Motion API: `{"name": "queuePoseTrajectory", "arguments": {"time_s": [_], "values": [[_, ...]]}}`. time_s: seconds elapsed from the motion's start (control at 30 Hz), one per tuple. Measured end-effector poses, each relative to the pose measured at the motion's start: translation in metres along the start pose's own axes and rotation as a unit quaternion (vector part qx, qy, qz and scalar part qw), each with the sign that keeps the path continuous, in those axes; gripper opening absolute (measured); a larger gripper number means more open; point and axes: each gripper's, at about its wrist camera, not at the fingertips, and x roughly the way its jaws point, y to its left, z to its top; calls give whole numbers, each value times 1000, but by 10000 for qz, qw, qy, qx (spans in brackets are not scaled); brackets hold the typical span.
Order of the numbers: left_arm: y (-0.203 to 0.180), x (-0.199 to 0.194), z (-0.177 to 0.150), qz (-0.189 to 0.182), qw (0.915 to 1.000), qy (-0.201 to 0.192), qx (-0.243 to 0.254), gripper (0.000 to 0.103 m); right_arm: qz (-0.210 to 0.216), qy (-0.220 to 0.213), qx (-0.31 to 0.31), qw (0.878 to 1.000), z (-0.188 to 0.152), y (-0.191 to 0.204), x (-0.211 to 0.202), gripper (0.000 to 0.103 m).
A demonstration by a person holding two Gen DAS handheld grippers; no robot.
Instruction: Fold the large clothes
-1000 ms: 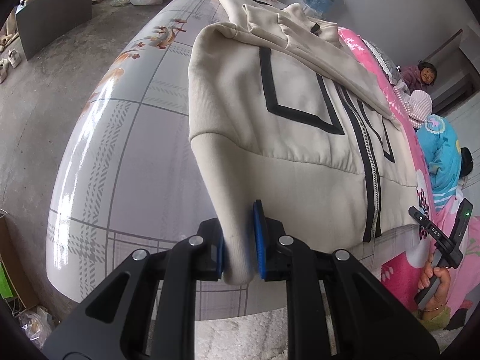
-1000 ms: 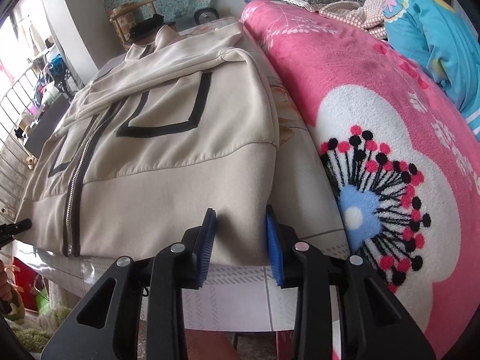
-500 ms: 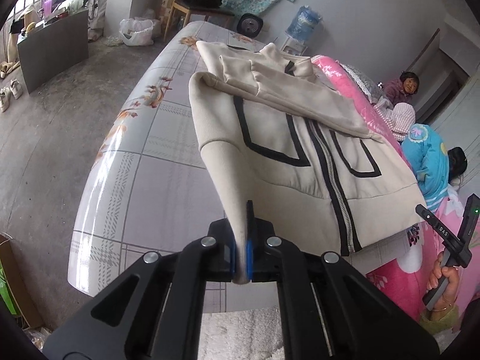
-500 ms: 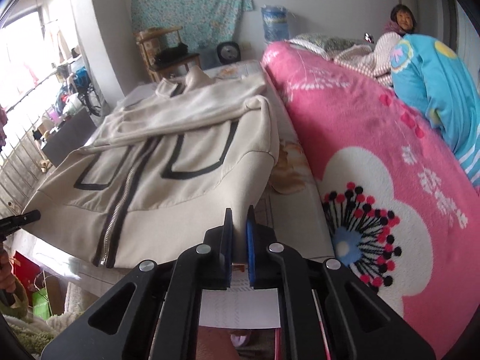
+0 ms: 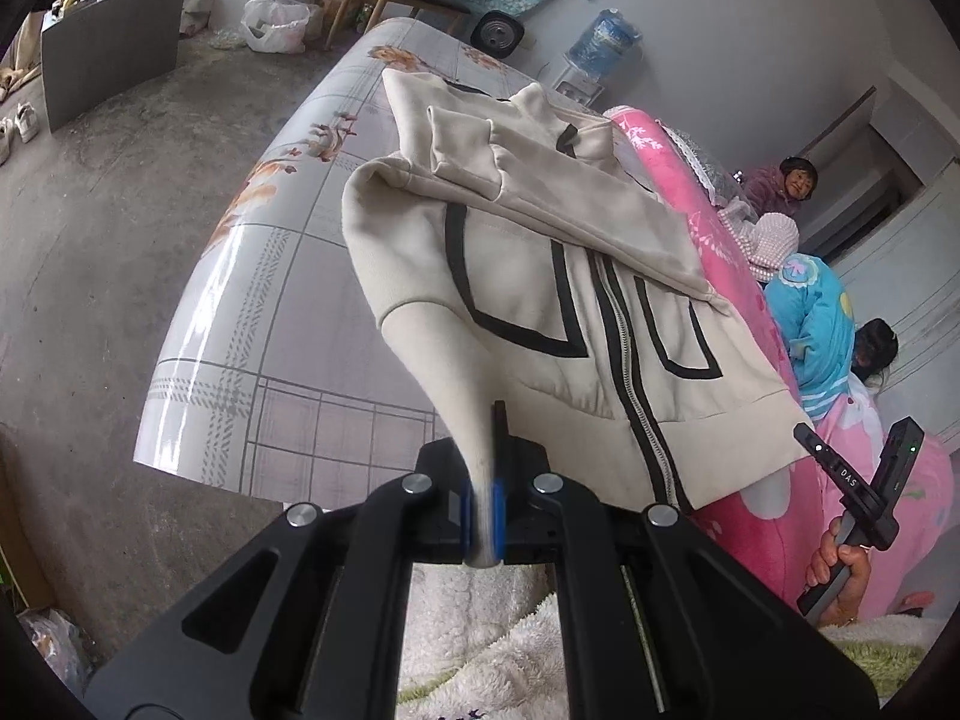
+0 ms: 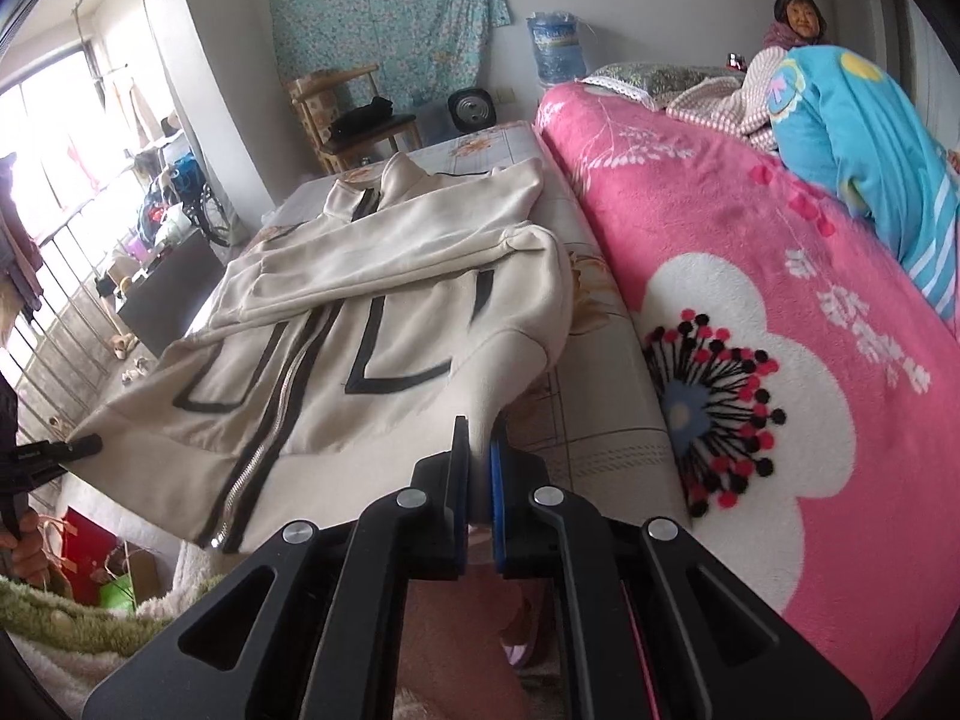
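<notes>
A cream zip jacket (image 5: 540, 276) with black trim lies front-up on a glossy patterned bed surface (image 5: 270, 300), its sleeves folded across the chest. My left gripper (image 5: 483, 480) is shut on the hem's left corner, and the cloth rises in a taut peak from the bed. In the right wrist view the jacket (image 6: 372, 324) stretches away from my right gripper (image 6: 480, 468), which is shut on the hem's right corner and holds it off the surface too. Each view catches the other gripper at its edge: the right gripper (image 5: 864, 498) in a hand, the left gripper (image 6: 54, 453) at the far hem corner.
A pink flowered blanket (image 6: 750, 300) runs along the jacket's right side, with a blue bundle (image 6: 858, 138) and a seated person behind it. A water bottle (image 6: 558, 48), a fan and a wooden chair (image 6: 354, 114) stand past the bed's far end. Bare concrete floor (image 5: 90, 240) lies left.
Both grippers closed on the hem corners, then rose and drew back. The front hem has come up off the bed, and more of the room is in view.
</notes>
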Motion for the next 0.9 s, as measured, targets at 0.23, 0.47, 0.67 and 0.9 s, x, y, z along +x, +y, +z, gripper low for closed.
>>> {"name": "queuePoseTrajectory", "arguments": {"time_s": [0.23, 0.47, 0.67, 0.9], "values": [[-2, 2, 49, -473, 9984, -312, -64, 4, 194, -476, -269, 9983, 61, 13, 24, 6], [29, 59, 114, -460, 9967, -256, -613, 8, 220, -376, 106, 9990, 127, 5, 109, 7], [54, 93, 123, 127, 9951, -135, -970, 42, 96, -176, 567, 9982, 111, -16, 146, 50], [37, 67, 86, 364, 9984, -292, -313, 50, 46, -154, 740, 9971, 71, -25, 117, 55]]}}
